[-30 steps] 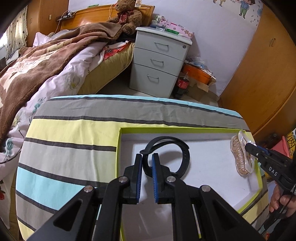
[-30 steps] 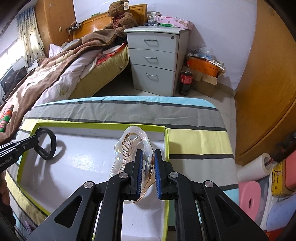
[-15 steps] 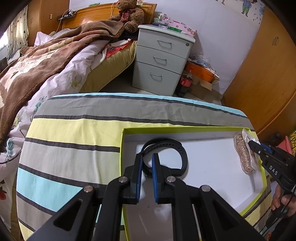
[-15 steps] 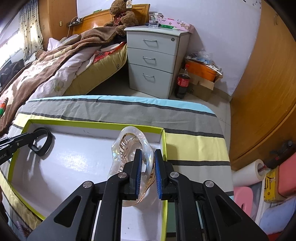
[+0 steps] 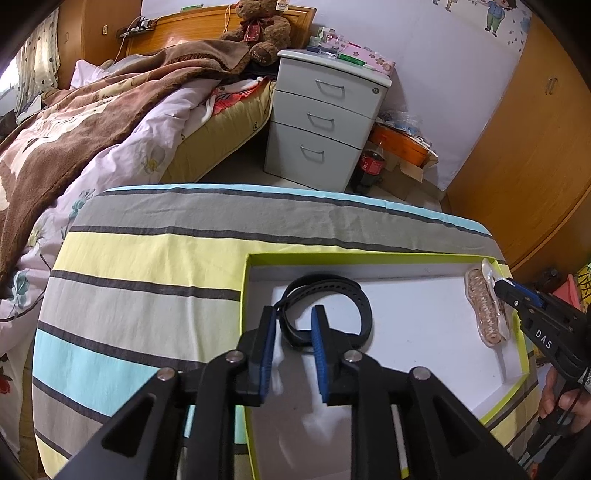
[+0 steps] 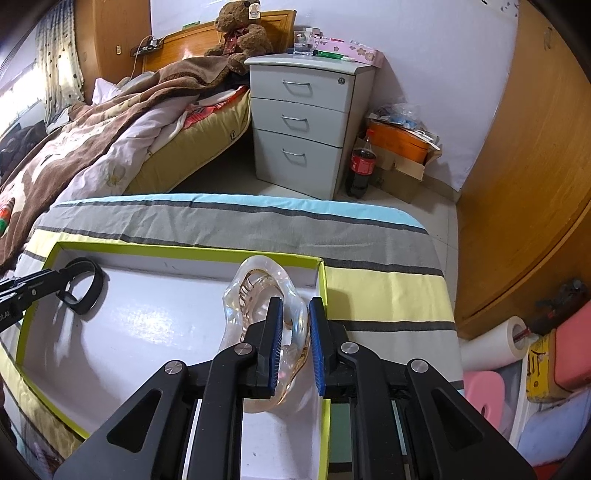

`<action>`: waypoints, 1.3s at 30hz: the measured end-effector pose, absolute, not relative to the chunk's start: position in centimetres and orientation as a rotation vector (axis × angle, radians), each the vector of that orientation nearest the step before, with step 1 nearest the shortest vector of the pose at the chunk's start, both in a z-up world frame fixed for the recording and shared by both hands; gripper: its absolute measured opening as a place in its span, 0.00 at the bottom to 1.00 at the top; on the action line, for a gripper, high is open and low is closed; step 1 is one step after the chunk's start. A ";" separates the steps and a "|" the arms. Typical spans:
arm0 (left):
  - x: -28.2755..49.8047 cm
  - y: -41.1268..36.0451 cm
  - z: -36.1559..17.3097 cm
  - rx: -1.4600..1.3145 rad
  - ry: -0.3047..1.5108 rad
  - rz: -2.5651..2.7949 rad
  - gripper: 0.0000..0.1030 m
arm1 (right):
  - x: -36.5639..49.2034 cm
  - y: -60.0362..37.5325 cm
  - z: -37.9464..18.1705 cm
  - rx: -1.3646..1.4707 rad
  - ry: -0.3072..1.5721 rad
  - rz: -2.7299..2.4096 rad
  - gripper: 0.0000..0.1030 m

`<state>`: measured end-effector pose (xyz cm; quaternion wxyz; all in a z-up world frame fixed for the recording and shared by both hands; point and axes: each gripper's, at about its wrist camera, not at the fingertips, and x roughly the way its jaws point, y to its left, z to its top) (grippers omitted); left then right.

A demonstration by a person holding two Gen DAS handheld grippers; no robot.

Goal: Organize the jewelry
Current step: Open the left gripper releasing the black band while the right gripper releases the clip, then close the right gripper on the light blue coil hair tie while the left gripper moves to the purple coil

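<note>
Black strap (image 5: 325,308): a looped, perforated band lying on the white floor of a lime-rimmed shallow box (image 5: 424,254), at its left end, well apart from the other piece.
Clear hair claw (image 6: 266,314): a transparent clip with amber teeth, resting in the box's right end close to the rim.
Left gripper (image 5: 293,321): jaws parted a narrow way after having just been opening; the strap's near edge sits between the blue pads, but a gap shows on both sides and neither pad presses it.
Right gripper (image 6: 295,314): jaws also narrow and just easing apart; the claw's clear body lies between the pads, the left pad against it, the right pad with a sliver of space.
Box setting: it sits on a striped cloth (image 5: 147,266) of grey, yellow and pale blue over a small table.
Left view only: the person's hand (image 5: 561,402) on the right gripper's handle, at the frame's right edge.
Right view only: a white paper roll (image 6: 491,341) and a pink foam piece (image 6: 484,397) on the floor to the right.
Both views: a grey three-drawer cabinet (image 6: 306,118), a cola bottle (image 6: 362,166) beside it, a bed with a brown blanket (image 5: 92,107), and a teddy bear (image 6: 240,29).
Change from a second ago: the left pads then clamped the strap, which stood more upright; it now lies flatter. The claw likewise sits lower in the box.
</note>
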<state>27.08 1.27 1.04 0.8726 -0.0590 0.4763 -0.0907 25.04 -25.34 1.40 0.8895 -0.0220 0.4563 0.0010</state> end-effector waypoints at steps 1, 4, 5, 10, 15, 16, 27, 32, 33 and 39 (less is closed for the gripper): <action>27.0 1.2 1.1 -0.125 0.994 -0.191 0.24 | 25.0 -25.3 1.4 -0.044 0.948 0.003 0.17; 26.8 1.3 1.4 -0.125 0.988 -0.185 0.35 | 24.9 -25.3 1.6 -0.035 0.949 0.014 0.19; 26.7 1.3 1.5 -0.128 0.985 -0.183 0.38 | 24.7 -25.4 1.7 -0.032 0.946 0.015 0.20; 25.8 1.2 2.5 -0.128 0.965 -0.207 0.50 | 23.6 -25.2 2.8 -0.014 0.918 0.027 0.29; 23.9 1.3 3.7 -0.133 0.937 -0.225 0.59 | 21.6 -25.0 4.3 0.002 0.876 0.046 0.32; 23.4 1.4 3.9 -0.132 0.930 -0.229 0.60 | 21.1 -25.0 4.6 0.004 0.869 0.052 0.32; 16.1 3.7 5.8 -0.174 0.872 -0.243 0.66 | 13.2 -24.3 5.6 0.058 0.829 0.163 0.32; 12.7 5.2 5.4 -0.200 0.874 -0.232 0.66 | 10.8 -23.2 5.2 0.050 0.824 0.216 0.32; 12.2 5.3 5.2 -0.197 0.875 -0.226 0.66 | 10.3 -22.8 5.0 0.043 0.827 0.230 0.32; 9.6 6.0 4.0 -0.179 0.894 -0.221 0.66 | 8.9 -21.6 3.1 0.029 0.852 0.278 0.32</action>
